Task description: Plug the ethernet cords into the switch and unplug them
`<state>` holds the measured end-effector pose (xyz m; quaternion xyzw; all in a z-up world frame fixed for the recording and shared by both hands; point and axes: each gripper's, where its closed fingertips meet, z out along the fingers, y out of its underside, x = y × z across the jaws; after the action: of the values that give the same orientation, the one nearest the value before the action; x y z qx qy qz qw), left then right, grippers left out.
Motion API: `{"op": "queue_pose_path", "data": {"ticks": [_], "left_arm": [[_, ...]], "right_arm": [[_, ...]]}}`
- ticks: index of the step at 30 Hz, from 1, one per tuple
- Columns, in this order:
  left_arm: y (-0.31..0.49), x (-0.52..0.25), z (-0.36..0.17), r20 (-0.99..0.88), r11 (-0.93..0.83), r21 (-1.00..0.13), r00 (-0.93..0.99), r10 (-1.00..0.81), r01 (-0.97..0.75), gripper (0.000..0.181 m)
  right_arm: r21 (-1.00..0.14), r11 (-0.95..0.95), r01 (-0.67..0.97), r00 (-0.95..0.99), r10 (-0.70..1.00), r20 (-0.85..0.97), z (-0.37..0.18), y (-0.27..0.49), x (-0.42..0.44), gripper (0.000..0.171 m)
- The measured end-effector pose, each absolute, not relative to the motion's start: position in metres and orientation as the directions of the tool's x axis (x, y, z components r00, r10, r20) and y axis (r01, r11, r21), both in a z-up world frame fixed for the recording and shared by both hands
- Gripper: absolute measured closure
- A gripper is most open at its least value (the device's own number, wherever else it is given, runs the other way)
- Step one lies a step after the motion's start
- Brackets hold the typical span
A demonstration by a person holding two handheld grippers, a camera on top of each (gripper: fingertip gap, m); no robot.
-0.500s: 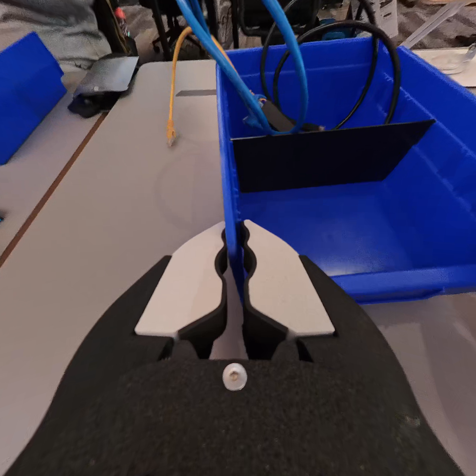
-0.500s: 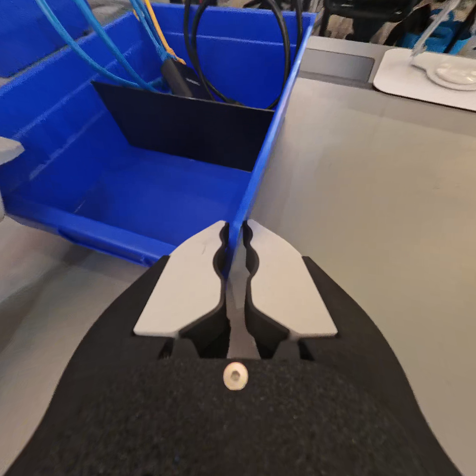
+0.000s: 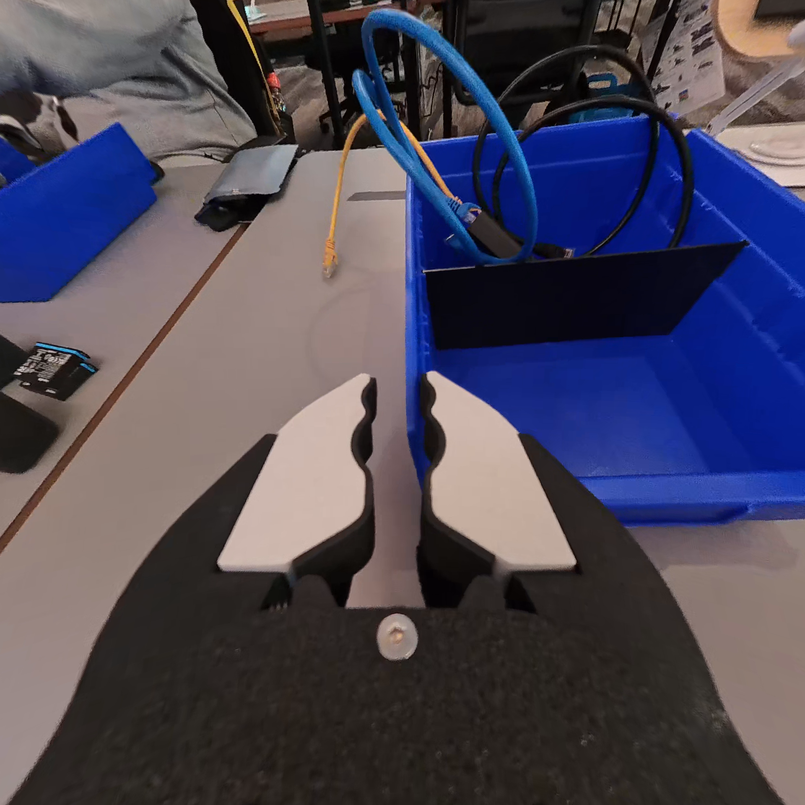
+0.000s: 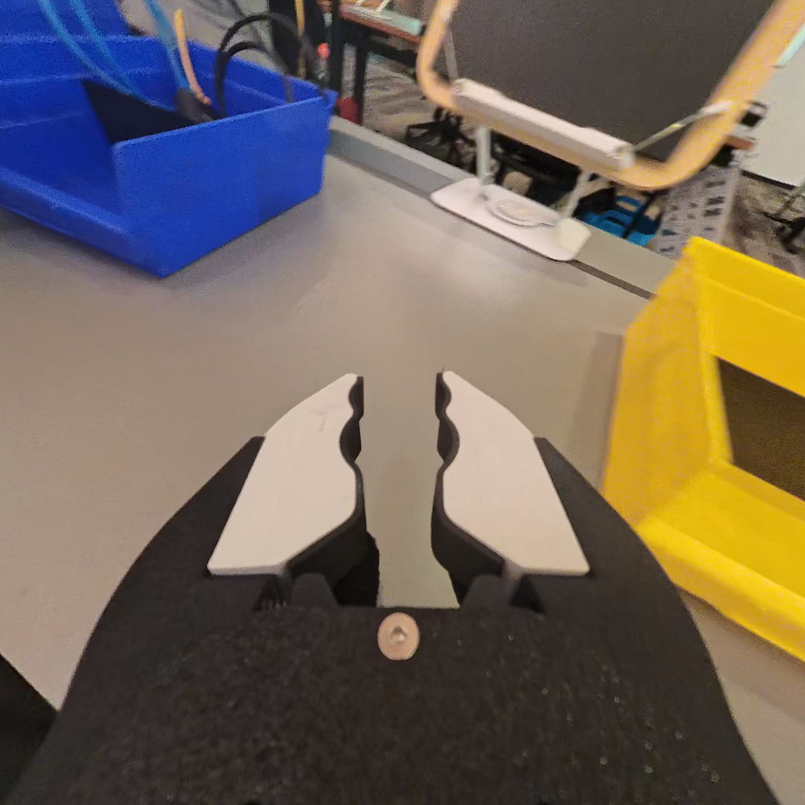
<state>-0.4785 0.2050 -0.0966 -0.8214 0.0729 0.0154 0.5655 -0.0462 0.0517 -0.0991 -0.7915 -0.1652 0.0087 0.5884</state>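
A blue bin stands on the grey table with a black divider across it. Behind the divider lies the small black switch, with a blue cord looping up from its end, a black cord coiled beside it, and a yellow cord whose free plug rests on the table. My left gripper is open, its fingers either side of the bin's left wall near the front corner. My right gripper is open and empty over bare table, with the bin far to its upper left.
A yellow bin stands close on the right of my right gripper. A white stand base sits at the table's back edge. To the left are a blue box, a grey pouch, small black packs and a person in grey.
Both grippers opened and let go of the bin's side walls. The right gripper swung away to the right, off the bin. The left gripper drew back a little.
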Motion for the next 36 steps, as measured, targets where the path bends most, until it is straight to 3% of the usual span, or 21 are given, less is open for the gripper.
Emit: {"op": "queue_pose_path", "data": {"ticks": [6, 10, 17, 20, 25, 31, 36], "left_arm": [[0.2, -0.481, -0.098, -0.042, -0.394, -0.917, 0.996, -0.074, -0.068, 0.16], [0.169, -0.474, -0.045, -0.01, -0.26, -0.965, 0.999, -0.048, -0.022, 0.159], [0.125, -0.328, -0.069, 0.295, -0.343, -0.929, 0.837, -0.46, 0.139, 0.151], [0.122, -0.289, -0.089, 0.333, -0.422, -0.902, 0.77, -0.545, 0.091, 0.151], [0.119, -0.28, -0.11, 0.21, -0.419, -0.906, 0.788, -0.578, -0.065, 0.15], [0.105, -0.269, -0.104, 0.197, -0.388, -0.915, 0.722, -0.663, -0.106, 0.159], [0.109, -0.261, -0.109, 0.183, -0.384, -0.914, 0.71, -0.681, -0.133, 0.149]], "right_arm": [[-0.966, -0.225, 0.125, 0.986, 0.134, 0.097, -0.086, 0.033, 0.04, 0.13], [-0.97, -0.239, -0.047, 0.986, 0.146, -0.084, -0.087, 0.018, 0.071, 0.124], [-0.956, -0.171, -0.237, 0.951, 0.159, -0.264, -0.078, 0.006, 0.114, 0.119], [-0.952, -0.223, -0.209, 0.959, 0.144, -0.245, -0.088, 0.01, 0.111, 0.122], [-0.956, -0.284, -0.071, 0.985, 0.133, -0.113, -0.101, 0.01, 0.099, 0.127], [-0.946, -0.318, -0.065, 0.984, 0.135, -0.113, -0.11, 0.008, 0.098, 0.128], [-0.942, -0.325, -0.084, 0.983, 0.128, -0.131, -0.112, 0.004, 0.101, 0.132]]}}
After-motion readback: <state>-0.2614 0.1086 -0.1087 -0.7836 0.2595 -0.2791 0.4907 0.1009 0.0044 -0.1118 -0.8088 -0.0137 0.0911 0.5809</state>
